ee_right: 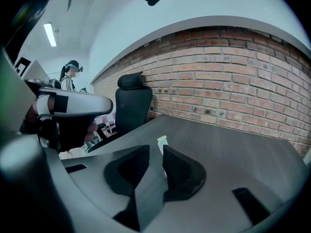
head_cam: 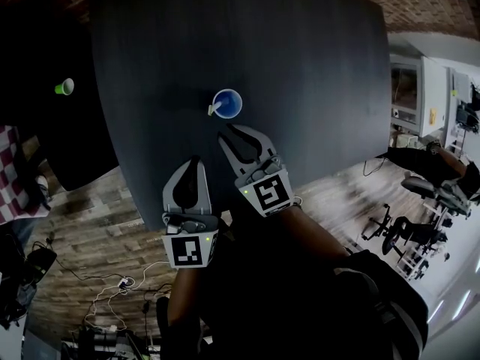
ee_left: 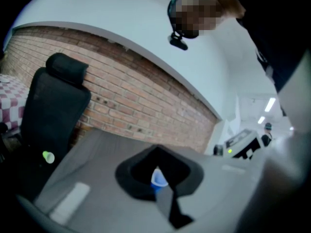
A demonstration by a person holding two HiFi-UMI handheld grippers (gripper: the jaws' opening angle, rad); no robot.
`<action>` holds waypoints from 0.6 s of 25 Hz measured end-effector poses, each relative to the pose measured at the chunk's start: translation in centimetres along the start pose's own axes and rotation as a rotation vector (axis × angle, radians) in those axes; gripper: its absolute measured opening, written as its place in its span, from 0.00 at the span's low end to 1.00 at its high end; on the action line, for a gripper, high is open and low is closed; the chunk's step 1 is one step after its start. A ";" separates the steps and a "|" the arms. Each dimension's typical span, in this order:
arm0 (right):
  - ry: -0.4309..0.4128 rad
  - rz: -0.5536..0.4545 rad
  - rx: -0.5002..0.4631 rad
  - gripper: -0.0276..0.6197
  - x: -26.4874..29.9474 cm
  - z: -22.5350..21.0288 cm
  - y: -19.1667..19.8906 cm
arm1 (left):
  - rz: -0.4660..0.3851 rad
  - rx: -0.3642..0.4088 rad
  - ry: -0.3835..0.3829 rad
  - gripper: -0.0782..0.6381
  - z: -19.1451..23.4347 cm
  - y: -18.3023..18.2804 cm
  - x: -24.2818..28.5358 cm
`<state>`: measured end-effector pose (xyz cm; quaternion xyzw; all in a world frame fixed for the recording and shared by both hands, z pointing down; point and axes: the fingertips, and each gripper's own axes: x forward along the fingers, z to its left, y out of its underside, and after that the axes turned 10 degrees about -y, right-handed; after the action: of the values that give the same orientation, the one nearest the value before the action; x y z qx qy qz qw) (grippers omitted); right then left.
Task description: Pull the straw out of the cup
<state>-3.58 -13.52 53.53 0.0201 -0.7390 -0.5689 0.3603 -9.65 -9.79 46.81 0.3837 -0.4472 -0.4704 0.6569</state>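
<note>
The right gripper [head_cam: 234, 135] [ee_right: 154, 148] reaches over the near edge of the table [head_cam: 315, 66], tilted downward, its tips aimed at the cup [head_cam: 227, 103]. The left gripper [head_cam: 196, 160] [ee_left: 157, 149] sits beside it, closer to the person, roughly level and also facing the cup [ee_left: 158, 179].

The blue cup stands upright on the dark table just beyond the right gripper's tips. The pale green straw [head_cam: 212, 109] [ee_right: 162, 140] is in it, leaning over the rim on the left in the head view. Nothing lies between grippers and cup. A green cup [head_cam: 66, 87] [ee_left: 48, 157] sits well off to the left on another dark surface. A black office chair [ee_left: 56, 106] [ee_right: 132, 103] and a brick wall [ee_right: 233, 76] lie beyond the table.

The right gripper's jaws stand apart at a moderate gap; the straw's top shows through it, past the tips, untouched. The left gripper's jaws meet at the tips and hold nothing; the cup shows through the hollow behind them.
</note>
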 end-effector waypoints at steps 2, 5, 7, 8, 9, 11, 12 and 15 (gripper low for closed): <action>0.002 0.011 0.001 0.15 0.3 -0.2 0.4 | 0.002 -0.007 -0.001 0.12 0.0 0.2 0.2; 0.004 0.025 -0.007 0.16 0.6 -0.5 1.0 | 0.003 -0.014 -0.006 0.12 0.2 0.4 0.6; 0.007 0.034 -0.013 0.16 1.0 -0.7 1.2 | 0.001 -0.019 -0.010 0.12 0.3 0.6 0.8; 0.008 0.038 -0.016 0.16 1.2 -0.9 1.3 | 0.001 -0.020 -0.011 0.12 0.4 0.7 0.9; 0.008 0.042 -0.020 0.16 1.4 -1.0 1.4 | 0.003 -0.021 -0.013 0.12 0.4 0.8 0.9; 0.008 0.051 -0.030 0.16 1.9 -1.2 1.6 | 0.013 -0.023 -0.018 0.12 0.6 1.2 1.1; 0.008 0.056 -0.037 0.17 2.1 -1.3 1.6 | 0.020 -0.024 -0.020 0.12 0.7 1.5 1.1; 0.008 0.078 -0.064 0.18 2.8 -1.5 1.7 | 0.023 -0.034 -0.025 0.12 0.9 1.8 1.1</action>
<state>-4.20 -15.45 56.55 -0.0178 -0.7192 -0.5777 0.3856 -9.80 -10.46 48.98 0.3613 -0.4519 -0.4751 0.6629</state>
